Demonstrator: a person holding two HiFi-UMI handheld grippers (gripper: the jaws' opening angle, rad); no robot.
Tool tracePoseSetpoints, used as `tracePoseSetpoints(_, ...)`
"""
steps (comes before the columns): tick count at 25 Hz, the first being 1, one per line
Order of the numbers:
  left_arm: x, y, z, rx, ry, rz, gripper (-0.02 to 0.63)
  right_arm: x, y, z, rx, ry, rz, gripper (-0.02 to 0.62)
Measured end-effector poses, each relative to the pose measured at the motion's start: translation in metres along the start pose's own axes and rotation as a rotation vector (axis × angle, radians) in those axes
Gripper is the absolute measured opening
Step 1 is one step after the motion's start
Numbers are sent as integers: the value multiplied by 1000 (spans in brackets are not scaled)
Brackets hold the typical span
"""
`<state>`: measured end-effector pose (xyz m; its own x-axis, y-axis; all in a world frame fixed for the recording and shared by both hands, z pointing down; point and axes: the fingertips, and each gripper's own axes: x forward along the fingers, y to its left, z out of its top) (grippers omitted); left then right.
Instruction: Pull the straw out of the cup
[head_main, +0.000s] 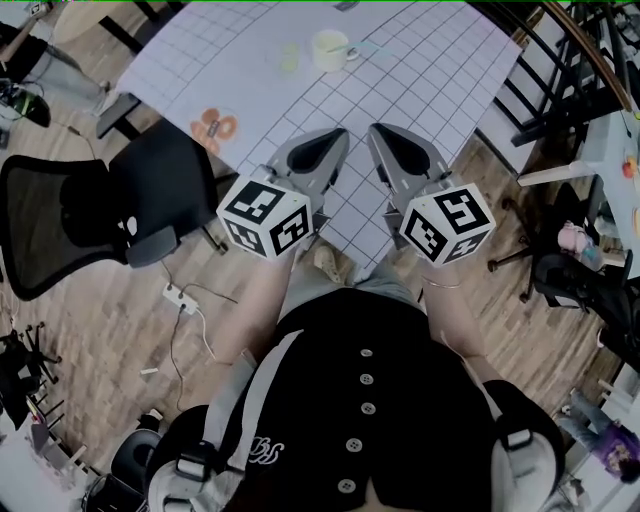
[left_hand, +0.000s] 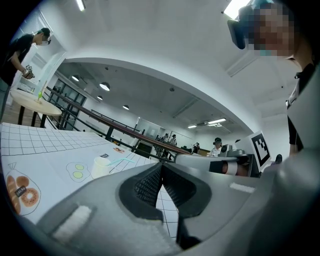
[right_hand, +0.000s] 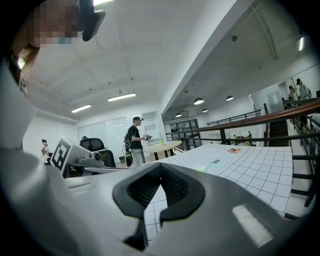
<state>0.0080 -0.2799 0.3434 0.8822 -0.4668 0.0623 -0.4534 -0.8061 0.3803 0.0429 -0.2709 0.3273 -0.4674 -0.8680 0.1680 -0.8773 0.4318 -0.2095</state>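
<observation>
Clenched and empty, left claw (head_main: 338, 134) and right claw (head_main: 373, 130) hang side by side — cup (head_main: 330, 49) with its straw (left_hand: 121, 161) stands on the counter (head_main: 430, 60) well ahead of them — so best open one early, pinch the straw low, draw it along its lean.

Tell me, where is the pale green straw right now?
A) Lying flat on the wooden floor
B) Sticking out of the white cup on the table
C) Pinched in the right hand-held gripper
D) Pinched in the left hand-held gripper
B: the pale green straw leans out of the white cup, which stands on the gridded white table.
</observation>
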Motion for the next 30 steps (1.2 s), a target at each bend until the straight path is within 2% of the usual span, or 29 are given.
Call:
tracePoseSetpoints(15, 65, 37, 1, -59, -34, 110, -3, 47, -80, 3, 27, 55, 71, 0)
tracePoseSetpoints(30, 103, 89, -29, -127, 8, 200, -3, 105, -127, -30, 82, 139, 139, 0)
